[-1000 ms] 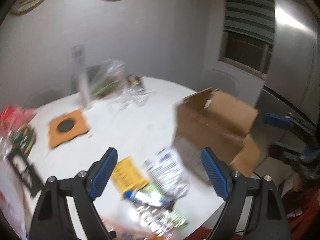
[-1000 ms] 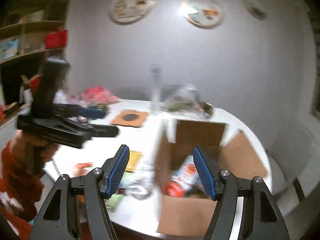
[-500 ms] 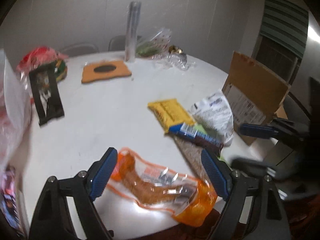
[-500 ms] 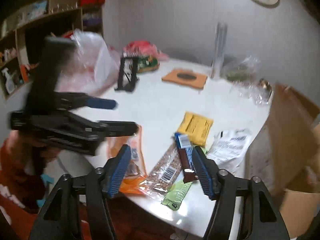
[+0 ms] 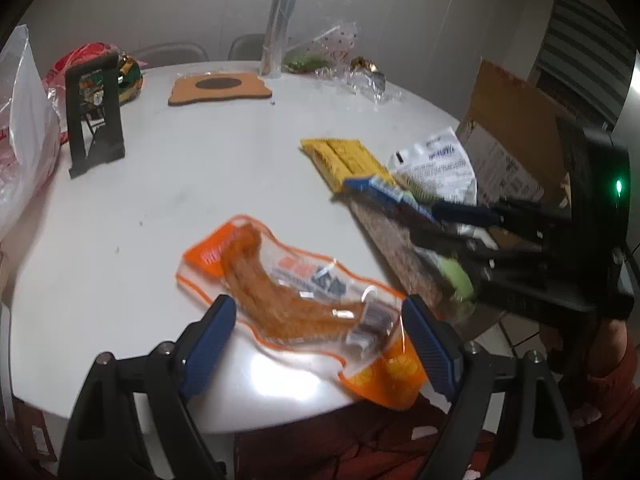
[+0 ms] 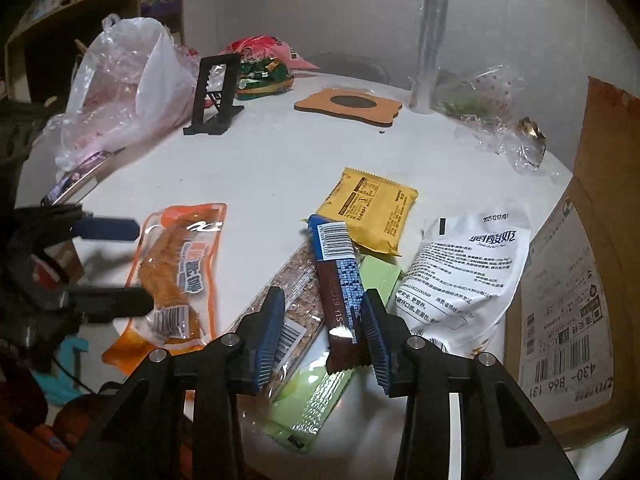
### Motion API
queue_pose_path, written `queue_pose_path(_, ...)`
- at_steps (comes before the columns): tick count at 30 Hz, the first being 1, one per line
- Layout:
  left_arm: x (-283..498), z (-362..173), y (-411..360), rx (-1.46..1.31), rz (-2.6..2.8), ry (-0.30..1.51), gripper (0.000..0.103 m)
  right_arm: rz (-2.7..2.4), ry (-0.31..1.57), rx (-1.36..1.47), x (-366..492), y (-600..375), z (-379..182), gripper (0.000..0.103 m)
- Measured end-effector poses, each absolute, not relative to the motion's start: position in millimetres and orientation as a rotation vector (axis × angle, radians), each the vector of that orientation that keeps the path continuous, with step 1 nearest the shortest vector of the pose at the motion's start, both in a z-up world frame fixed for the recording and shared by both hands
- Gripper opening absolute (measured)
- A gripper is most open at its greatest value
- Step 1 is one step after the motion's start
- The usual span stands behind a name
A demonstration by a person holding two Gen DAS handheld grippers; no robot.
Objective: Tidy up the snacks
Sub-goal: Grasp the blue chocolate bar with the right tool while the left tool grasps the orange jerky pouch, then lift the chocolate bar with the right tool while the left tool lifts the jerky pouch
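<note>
Right now the left gripper (image 5: 318, 344) hangs spread wide over the near end of the orange snack pouch (image 5: 296, 296), which lies flat at the front edge of the white table (image 5: 168, 184); its jaws grip nothing. Beside it the right gripper (image 6: 323, 328) is also released, its blue pads either side of the brown bar (image 6: 338, 284), which lies across a seed bar (image 6: 294, 292) and a green packet (image 6: 320, 392). A yellow packet (image 6: 370, 210) and a white bag (image 6: 460, 276) lie just beyond, beside the cardboard box (image 6: 576, 280).
</note>
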State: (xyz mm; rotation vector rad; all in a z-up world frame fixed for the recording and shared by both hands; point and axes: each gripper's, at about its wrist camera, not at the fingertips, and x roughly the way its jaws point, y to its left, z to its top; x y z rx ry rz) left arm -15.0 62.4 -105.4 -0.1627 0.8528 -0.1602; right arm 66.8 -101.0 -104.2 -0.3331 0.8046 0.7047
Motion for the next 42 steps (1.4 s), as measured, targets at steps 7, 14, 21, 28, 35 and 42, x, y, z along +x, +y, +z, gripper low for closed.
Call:
queue_pose_path(7, -21, -115, 52, -0.174, -0.171, 0.864, 0.082, 0.68, 0.805, -0.336, 75, -100, -110, 0.035)
queue_pose_path(14, -8, -122, 49, -0.14, -0.153, 0.867, 0.08, 0.69, 0.821, -0.323, 73, -100, -113, 0.035)
queue_pose_path(21, 11, -122, 55, -0.138, -0.153, 0.851, 0.066, 0.692, 0.84, -0.303, 72, -104, -113, 0.023)
queue_pose_path(28, 29, -121, 70, -0.102, -0.126, 0.845, 0.042, 0.678, 0.839, -0.324, 67, -106, -112, 0.018)
queue_pose_path(35, 24, -120, 69, -0.184, -0.166, 0.861, 0.061, 0.676, 0.846, -0.313, 69, -107, -113, 0.018)
queue_pose_path(42, 22, -122, 37, -0.097, -0.135, 0.865, 0.081, 0.667, 0.836, -0.323, 68, -105, -113, 0.018)
